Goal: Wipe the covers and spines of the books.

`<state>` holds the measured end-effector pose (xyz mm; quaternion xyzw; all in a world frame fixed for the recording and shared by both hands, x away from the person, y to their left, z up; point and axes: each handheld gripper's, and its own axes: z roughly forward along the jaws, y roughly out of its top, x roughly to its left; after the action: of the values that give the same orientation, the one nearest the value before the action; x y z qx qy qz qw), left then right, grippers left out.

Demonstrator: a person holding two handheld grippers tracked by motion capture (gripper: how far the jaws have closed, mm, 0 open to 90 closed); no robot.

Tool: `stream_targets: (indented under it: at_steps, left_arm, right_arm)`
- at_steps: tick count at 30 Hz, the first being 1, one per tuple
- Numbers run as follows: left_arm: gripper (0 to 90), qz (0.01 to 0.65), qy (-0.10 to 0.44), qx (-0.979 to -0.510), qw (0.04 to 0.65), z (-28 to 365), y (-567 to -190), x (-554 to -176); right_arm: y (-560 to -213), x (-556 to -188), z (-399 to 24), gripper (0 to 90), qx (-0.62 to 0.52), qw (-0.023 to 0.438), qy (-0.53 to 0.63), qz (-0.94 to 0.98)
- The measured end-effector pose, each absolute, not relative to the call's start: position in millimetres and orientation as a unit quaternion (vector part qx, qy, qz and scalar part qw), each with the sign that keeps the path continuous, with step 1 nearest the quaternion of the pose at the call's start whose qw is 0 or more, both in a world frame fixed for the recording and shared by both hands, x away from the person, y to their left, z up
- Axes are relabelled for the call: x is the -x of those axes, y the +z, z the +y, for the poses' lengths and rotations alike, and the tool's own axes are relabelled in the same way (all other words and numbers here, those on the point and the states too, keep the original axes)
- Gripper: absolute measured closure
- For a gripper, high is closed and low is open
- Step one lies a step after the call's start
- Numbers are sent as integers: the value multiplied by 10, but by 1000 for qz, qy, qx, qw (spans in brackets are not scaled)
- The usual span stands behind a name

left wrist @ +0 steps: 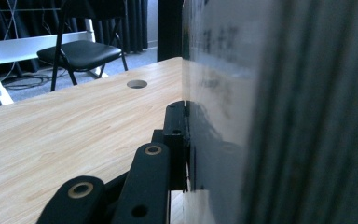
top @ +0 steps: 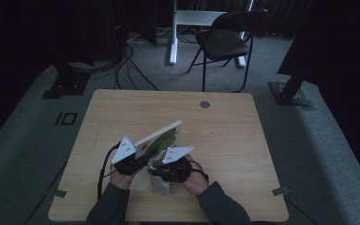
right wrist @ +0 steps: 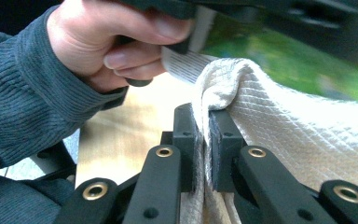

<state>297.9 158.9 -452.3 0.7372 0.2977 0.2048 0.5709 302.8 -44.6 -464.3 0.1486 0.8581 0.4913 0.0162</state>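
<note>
We have a picture book [top: 161, 137] with a green-and-orange cover propped up on edge over the near middle of the wooden surface [top: 225, 131], tilted so its far corner rises toward the cable hole [top: 205, 104]. A cream waffle-weave cloth [right wrist: 279, 130] lies against its cover, and in the high view the cloth [top: 161, 185] hangs down to the surface at the book's near end. Our left claw [top: 138, 161] is clamped on the book's near edge; in the left gripper view its one visible jaw lies flat against the cover [left wrist: 223, 154], with nothing showing between them. Our right claw [right wrist: 204, 135] is pinched tight on a fold of the cloth, the fabric bunched between the two pads. We judge that we are in the wiping step, one hand steadying the book while the other rubs the cloth over its cover. The next move calls for dragging the cloth along the cover with light, even pressure while the left grip holds firm, so the book neither slips nor tips flat. Beyond the surface stands a black folding chair [top: 225, 40].
</note>
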Motion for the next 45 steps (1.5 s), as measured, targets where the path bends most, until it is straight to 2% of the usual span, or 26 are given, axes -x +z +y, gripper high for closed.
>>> stream_targets:
  at_steps: [18, 45]
  left_arm:
    - [777, 289, 206, -739, 572, 1591, -4483, -2956]
    - [777, 283, 205, -741, 574, 1575, -4463, -2937]
  right_arm:
    - [-4527, -3219, -915, 829, -204, 62, 505, 836]
    - [-4687, -3361, -1057, 830, -251, 73, 491, 831]
